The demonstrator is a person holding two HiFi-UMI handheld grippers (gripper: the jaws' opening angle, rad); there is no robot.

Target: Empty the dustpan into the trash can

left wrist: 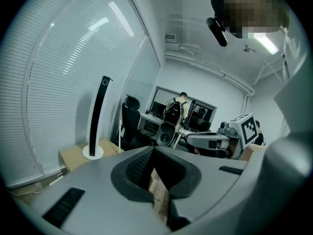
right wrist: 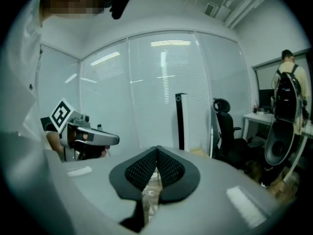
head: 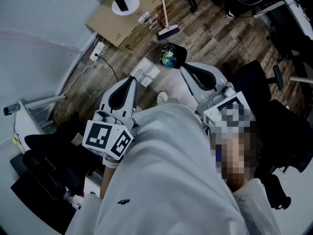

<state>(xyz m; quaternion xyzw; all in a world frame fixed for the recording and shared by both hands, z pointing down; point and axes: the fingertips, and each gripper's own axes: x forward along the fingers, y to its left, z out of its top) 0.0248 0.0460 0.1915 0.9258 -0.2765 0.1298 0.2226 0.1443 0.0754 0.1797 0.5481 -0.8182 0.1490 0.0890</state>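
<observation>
Hanging shut and empty above the floor, the left gripper and right gripper could tilt the full dustpan on a careless grab, spilling its scraps early.

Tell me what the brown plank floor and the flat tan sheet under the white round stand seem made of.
Brown plank floor: wood or wood-look laminate with a matte finish. Boards of mixed brown with grain and seams show, but the look cannot separate the two. Flat tan sheet: probably cardboard, dull and uncoated, going by its even tan colour, straight cut edges and thin, flat lie.
</observation>
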